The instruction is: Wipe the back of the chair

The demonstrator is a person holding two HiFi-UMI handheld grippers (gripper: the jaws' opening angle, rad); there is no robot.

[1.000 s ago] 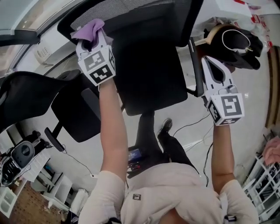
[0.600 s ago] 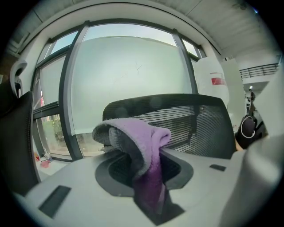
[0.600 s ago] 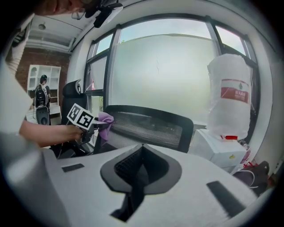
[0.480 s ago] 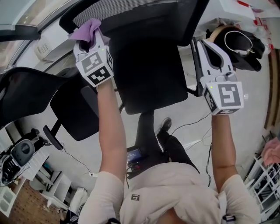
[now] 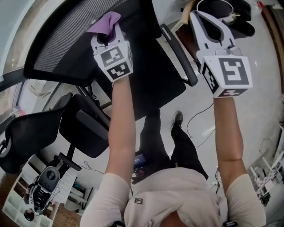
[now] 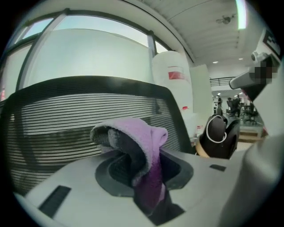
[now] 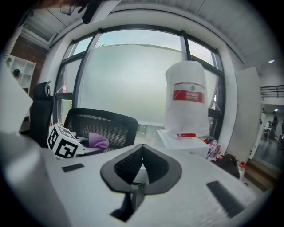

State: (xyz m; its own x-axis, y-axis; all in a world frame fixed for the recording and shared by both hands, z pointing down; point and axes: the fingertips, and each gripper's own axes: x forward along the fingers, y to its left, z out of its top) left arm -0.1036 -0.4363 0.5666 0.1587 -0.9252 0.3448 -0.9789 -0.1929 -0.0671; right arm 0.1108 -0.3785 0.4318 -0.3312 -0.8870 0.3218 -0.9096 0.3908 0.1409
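The chair back [image 5: 57,48], a black frame filled with ribbed mesh, filled the upper left of the head view, with its long side running on a diagonal from lower left to upper right. In the left gripper view it stood upright, its curved top rail spanning the picture from side to side and its mesh face turned towards the camera. The black seat [image 5: 151,84] lay just beside it towards the person, and a black armrest [image 5: 177,53] slanted along the seat's right edge.

A purple cloth [image 5: 105,22] was bunched over the tips of the left gripper [image 5: 108,42], whose jaws were clamped on it, one fold trailing down between them. The cloth was right up against the mesh near the top rail; whether it pressed on the mesh could not be told. The right gripper [image 5: 202,20] was held out past the armrest, well apart from the chair back, with its jaws closed together on nothing.

A second black chair [image 5: 84,126] stood at the lower left, and a black bag [image 5: 230,11] with a white loop lay beyond the right gripper. In the right gripper view a white cylinder with a red label [image 7: 186,97] rose before a wide window [image 7: 128,75]. The person's dark legs [image 5: 177,146] and some thin cables [image 5: 199,124] showed on the pale floor
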